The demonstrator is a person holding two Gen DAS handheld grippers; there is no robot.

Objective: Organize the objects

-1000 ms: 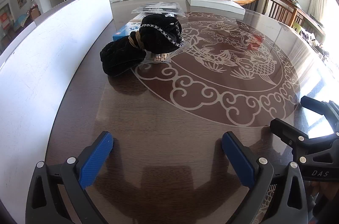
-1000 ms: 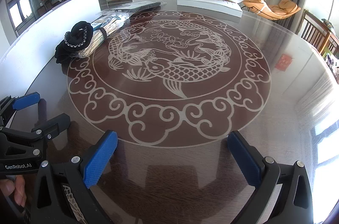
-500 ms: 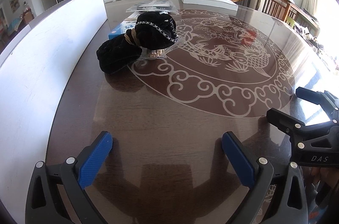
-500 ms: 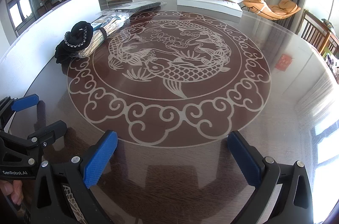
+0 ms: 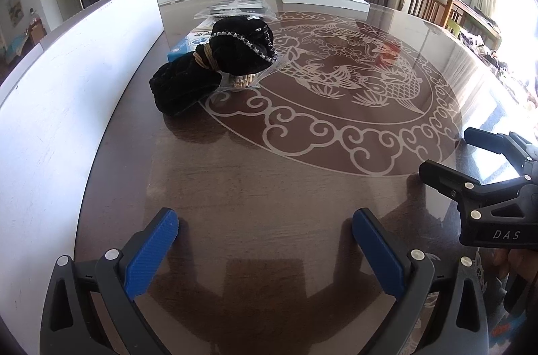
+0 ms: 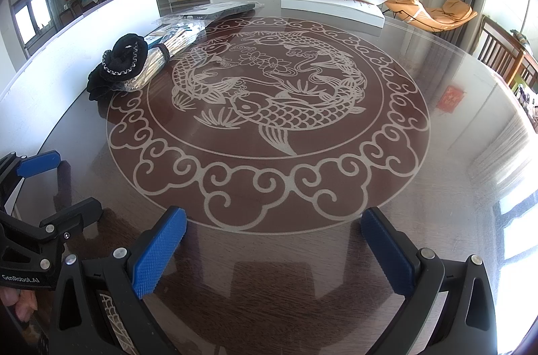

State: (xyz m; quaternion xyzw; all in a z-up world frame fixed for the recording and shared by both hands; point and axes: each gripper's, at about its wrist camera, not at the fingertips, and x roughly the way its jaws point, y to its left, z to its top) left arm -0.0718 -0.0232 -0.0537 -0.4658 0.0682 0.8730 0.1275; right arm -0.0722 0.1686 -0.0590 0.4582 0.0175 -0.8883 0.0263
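A black velvet pouch bundle [image 5: 215,62] with a beaded trim and a tan tie lies on the round table's far left; it also shows in the right wrist view [image 6: 121,66]. It rests on a clear packet of chopsticks [image 6: 161,55]. A blue and white box [image 5: 188,44] lies behind it. My left gripper [image 5: 265,249] is open and empty near the table's front edge, well short of the bundle. My right gripper [image 6: 274,245] is open and empty beside it, to the right.
The glass-topped table [image 6: 454,173] bears a fish pattern. A white board [image 5: 67,79] stands along its left side. Plastic-wrapped packets [image 6: 215,8] and a large white flat box [image 6: 333,7] lie at the far edge. Chairs stand at the right.
My left gripper has drifted slightly, so the bundle sits a little further right and lower in its view. The right gripper has barely moved.
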